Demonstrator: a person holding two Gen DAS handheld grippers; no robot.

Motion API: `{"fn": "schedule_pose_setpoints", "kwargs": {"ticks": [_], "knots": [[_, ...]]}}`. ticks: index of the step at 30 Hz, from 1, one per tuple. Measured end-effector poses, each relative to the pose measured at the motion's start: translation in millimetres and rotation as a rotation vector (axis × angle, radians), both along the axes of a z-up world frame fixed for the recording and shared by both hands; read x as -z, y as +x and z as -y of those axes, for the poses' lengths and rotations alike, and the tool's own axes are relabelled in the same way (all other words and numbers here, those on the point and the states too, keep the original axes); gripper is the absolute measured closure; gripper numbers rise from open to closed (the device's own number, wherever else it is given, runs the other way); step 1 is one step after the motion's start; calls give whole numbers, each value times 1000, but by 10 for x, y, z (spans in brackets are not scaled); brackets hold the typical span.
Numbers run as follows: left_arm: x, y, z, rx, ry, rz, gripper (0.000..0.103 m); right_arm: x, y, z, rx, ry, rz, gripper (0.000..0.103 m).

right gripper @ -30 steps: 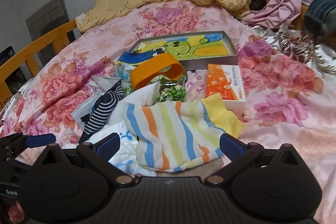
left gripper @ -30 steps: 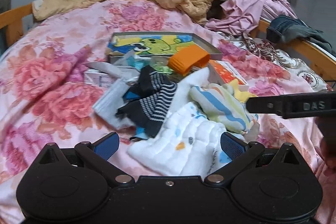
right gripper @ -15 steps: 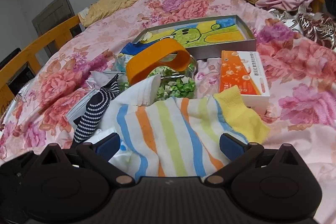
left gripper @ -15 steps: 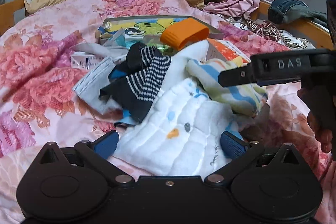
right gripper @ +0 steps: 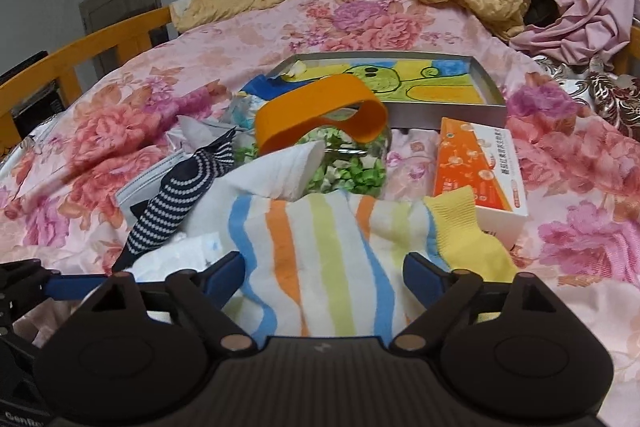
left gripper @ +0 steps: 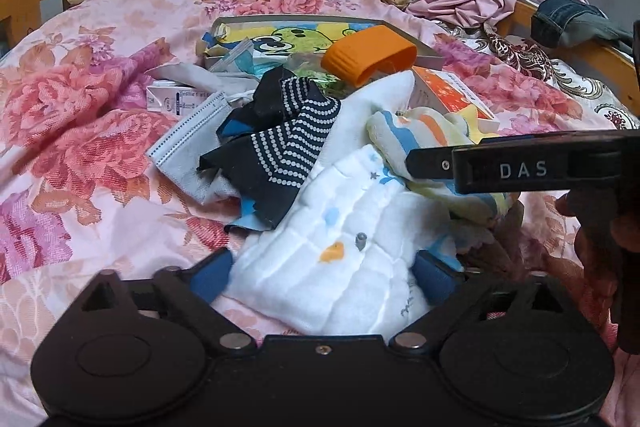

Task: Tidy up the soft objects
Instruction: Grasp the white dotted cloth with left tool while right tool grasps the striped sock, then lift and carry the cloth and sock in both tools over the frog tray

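Presently my left claw (left gripper: 322, 273) is closing around the white quilted baby cloth (left gripper: 344, 251) on the flowered bed (left gripper: 100, 131); my right claw (right gripper: 323, 273) closes around the pastel-striped sock (right gripper: 320, 247). Neither is clamped yet. Risk: overlapping fabrics, so either claw may drag its neighbour.

A: Where does the pile sit?
B: Mid-bed (right gripper: 420, 23), in front of the tray (right gripper: 448, 115). The quilted cloth (left gripper: 344, 267) lies nearest, the sock (right gripper: 320, 247) overlapping its right side.
A: And the box (right gripper: 476, 171)?
B: Right of the jar (right gripper: 348, 171), behind the sock
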State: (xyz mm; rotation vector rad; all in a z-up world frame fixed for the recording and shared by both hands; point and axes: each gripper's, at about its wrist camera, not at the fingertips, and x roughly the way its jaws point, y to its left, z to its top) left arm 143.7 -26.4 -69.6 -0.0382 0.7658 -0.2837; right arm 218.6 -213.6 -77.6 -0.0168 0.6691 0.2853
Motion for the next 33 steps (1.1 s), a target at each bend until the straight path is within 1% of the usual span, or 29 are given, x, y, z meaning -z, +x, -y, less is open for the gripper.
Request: {"fn": "schedule_pose_setpoints", "kwargs": {"ticks": [2,4,6,7,8,9,10,11,12,13,14,15,17,18,20,23,28,33], "knots": [[-2,-19,-3,2,-5,-1,20,11,5,5,3,6,-14,21],[-4,-41,-1,4,-6,0,24,18,9,26,6,25,-27,23],[-19,-50,1,3,-9,-2,28,25,19,51,9,46,-37,28],[-24,-58,6,4,-9,-2,33,29,25,67,7,61,-43,30],[-21,-62,6,4,-8,-2,39,36,32,84,3,81,-53,36],[-31,-65,14,5,-5,-4,42,45,40,96,1,94,-65,42],[-31,-88,23,5,1,-4,48,53,44,103,1,101,-75,44],[-42,-101,30,2,8,-2,53,59,40,106,2,104,-83,50],[-56,-109,34,-4,11,-1,55,58,36,110,1,108,-84,57],[-68,-123,31,-9,10,-2,58,49,27,115,1,114,-82,60],[-78,-137,23,-16,6,-3,61,37,19,124,2,124,-81,66],[-94,-149,16,-25,1,-6,63,23,6,137,6,137,-79,69],[-138,-187,7,-38,-5,-4,72,-8,-29,164,18,156,-73,77],[-157,-204,-1,-44,-7,0,74,-26,-46,179,25,166,-70,80],[-197,-244,-11,-50,-12,5,78,-62,-85,214,38,181,-57,82],[-231,-307,-16,-64,-23,14,81,-114,-153,242,49,191,-36,84],[-324,-426,-21,-73,-31,26,82,-221,-292,306,61,246,13,84],[-460,-605,23,-46,-57,62,84,-335,-410,419,81,315,86,84]]}}
